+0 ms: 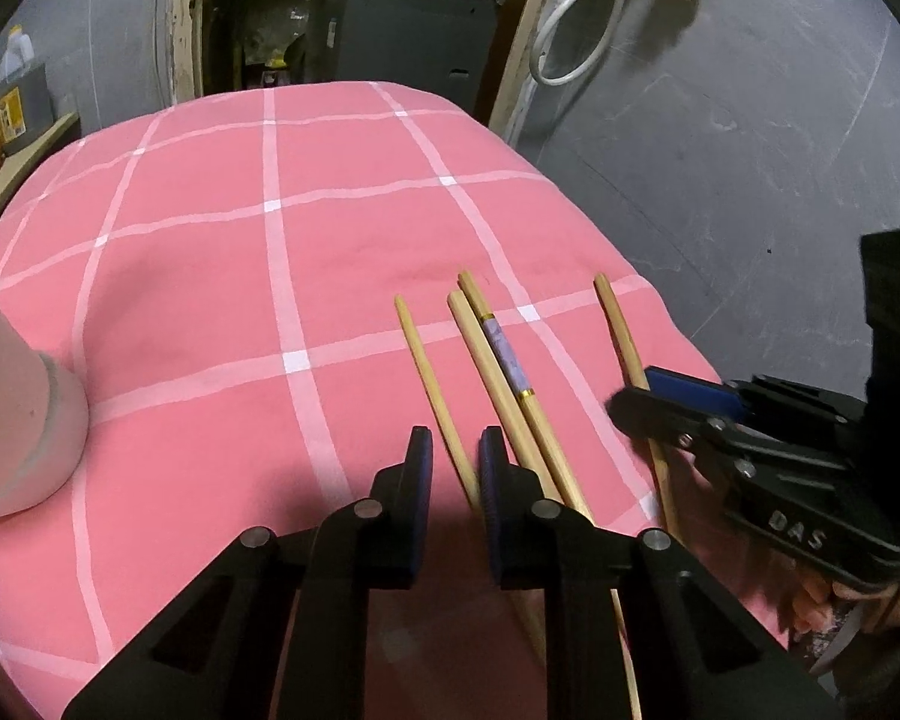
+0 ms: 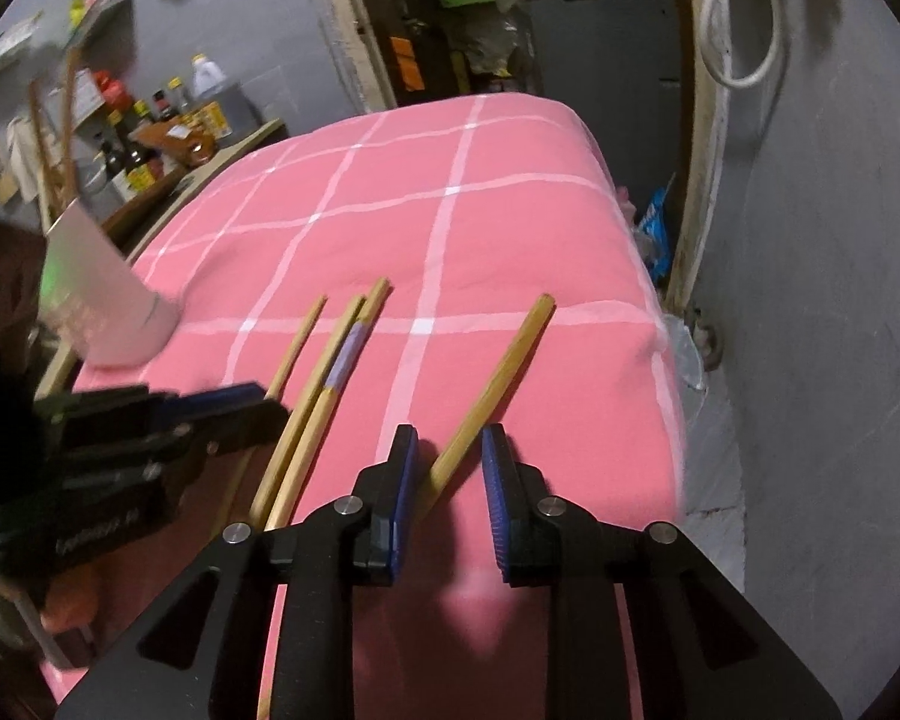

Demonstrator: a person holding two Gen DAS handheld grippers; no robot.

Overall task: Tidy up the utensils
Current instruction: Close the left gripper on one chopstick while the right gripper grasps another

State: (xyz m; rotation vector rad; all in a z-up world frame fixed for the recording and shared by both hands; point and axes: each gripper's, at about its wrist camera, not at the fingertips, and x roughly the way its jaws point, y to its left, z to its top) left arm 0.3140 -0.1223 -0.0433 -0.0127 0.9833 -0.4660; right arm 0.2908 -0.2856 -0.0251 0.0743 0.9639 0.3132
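**Both tongs lined up on chopsticks, neither clamped yet**

Four chopsticks lie on the pink checked cloth (image 1: 210,276), tips pointing away from the person. From the left: the leftmost chopstick (image 1: 432,384) lies alone. Then comes a plain chopstick (image 1: 486,360) touching the banded chopstick (image 1: 510,360), which has a purple patterned wrap and a gold ring. The rightmost chopstick (image 1: 621,330) lies apart, near the cloth's edge.

The step in hand looks like a pick-up for sorting. The left gripper (image 1: 455,480) hangs over the leftmost chopstick. Its pads stand a little apart, with the stick running between them close against the right pad; the gap is wider than the stick, so nothing is pinched. The right gripper (image 2: 450,474) is placed the same way over the rightmost chopstick. Its near end slips in beside the left pad, and the jaws are narrow but not pressing.

Next, each pair of pads probably has to centre on its stick, drop to the cloth and close fully. A thin round stick on soft fabric may roll or tilt if caught off-centre. The likely destination is the pale holder (image 1: 24,420), which stands well to the left on the cloth. Two thin sticks seem to rise from it in the right wrist view, but they are too blurred to be sure.

Count: four chopsticks lying flat, one of them banded; one holder; two grippers. A shelf of bottles (image 2: 132,162) sits beyond the table.
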